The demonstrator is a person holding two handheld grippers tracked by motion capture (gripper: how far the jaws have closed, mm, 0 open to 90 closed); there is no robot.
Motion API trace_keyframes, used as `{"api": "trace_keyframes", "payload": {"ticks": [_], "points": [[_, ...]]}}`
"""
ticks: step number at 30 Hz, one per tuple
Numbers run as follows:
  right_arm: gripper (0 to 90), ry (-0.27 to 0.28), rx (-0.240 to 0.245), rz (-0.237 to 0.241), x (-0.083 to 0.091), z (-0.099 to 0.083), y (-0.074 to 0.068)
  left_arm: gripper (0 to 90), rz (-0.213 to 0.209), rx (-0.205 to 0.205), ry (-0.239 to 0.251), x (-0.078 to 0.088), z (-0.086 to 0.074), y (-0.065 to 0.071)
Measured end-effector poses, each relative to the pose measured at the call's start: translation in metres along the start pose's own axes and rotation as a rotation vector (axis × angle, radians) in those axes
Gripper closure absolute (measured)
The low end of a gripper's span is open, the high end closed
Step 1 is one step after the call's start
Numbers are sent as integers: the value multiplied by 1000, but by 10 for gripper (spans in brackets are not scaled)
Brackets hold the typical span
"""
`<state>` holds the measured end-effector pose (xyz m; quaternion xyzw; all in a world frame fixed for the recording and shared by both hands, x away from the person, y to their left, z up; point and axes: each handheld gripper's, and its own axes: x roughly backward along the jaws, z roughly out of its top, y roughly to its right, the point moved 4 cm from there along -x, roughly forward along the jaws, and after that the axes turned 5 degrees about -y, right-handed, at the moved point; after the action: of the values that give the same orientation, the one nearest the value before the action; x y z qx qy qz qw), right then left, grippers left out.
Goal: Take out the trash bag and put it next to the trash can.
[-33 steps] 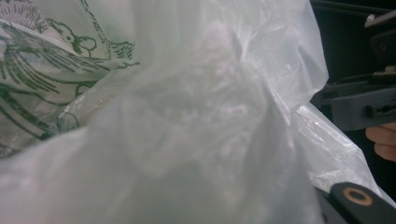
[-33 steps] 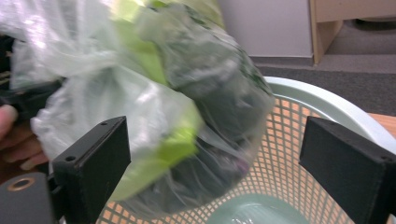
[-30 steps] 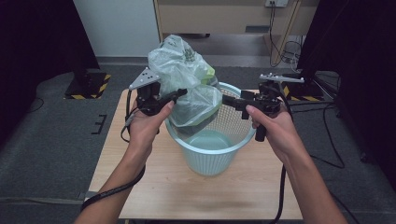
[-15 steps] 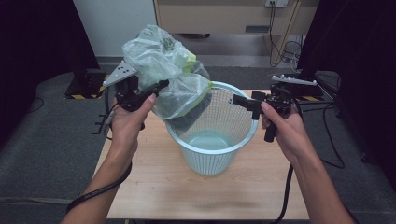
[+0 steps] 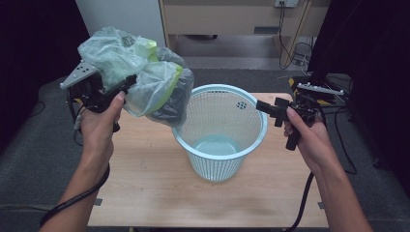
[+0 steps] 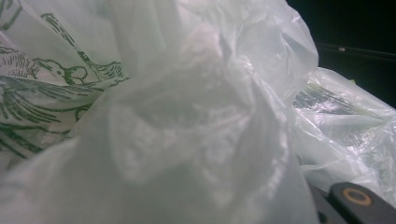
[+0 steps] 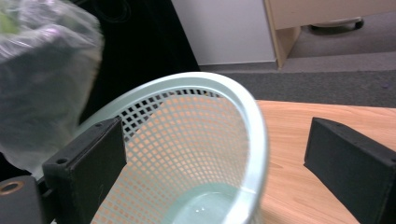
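Bag (image 5: 140, 79) upper left, clamped in left gripper (image 5: 126, 83), clear of empty upright basket (image 5: 220, 133); right gripper (image 5: 265, 107) apart astride rim.

A crumpled translucent plastic bag (image 5: 140, 82) with green print hangs in the air, left of the rim of an upright pale-blue mesh basket (image 5: 220, 133) standing on the counter (image 5: 145, 193).
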<state>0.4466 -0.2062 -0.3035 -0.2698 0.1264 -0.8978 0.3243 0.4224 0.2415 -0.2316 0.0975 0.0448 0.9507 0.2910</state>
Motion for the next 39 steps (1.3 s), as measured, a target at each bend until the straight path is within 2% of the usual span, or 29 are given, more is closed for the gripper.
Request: {"api": "trace_keyframes", "payload": {"ticks": [4, 7, 10, 16, 20, 25, 26, 27, 29, 35, 39], "points": [[58, 1, -11, -27, 6, -6, 14, 871, 35, 0, 12, 11, 2, -12], [59, 5, -29, -43, 10, -12, 25, 871, 53, 24, 38, 20, 1, -23], [61, 1, -43, -59, 12, -20, 36, 870, 89, 18, 9, 20, -9, -33], [61, -17, -45, -91, 10, -36, 51, 870, 112, 37, -39, 10, -36, -47], [63, -20, -37, -105, 5, -45, 56, 869, 121, 45, -78, -3, -57, -51], [63, -43, -32, -120, -5, -61, 62, 867, 123, 63, -122, -22, -91, -53], [63, -49, -30, -124, -7, -65, 64, 866, 123, 63, -122, -22, -91, -53], [64, -55, -35, -127, -9, -68, 65, 865, 124, 72, -134, -28, -105, -55], [66, -67, -30, -138, -13, -75, 69, 863, 126, 74, -148, -33, -119, -56], [73, -93, -30, -166, -25, -95, 78, 853, 127, 99, -176, -42, -160, -60], [75, -117, -29, -182, -34, -110, 83, 848, 131, 102, -216, -43, -190, -58]]}}
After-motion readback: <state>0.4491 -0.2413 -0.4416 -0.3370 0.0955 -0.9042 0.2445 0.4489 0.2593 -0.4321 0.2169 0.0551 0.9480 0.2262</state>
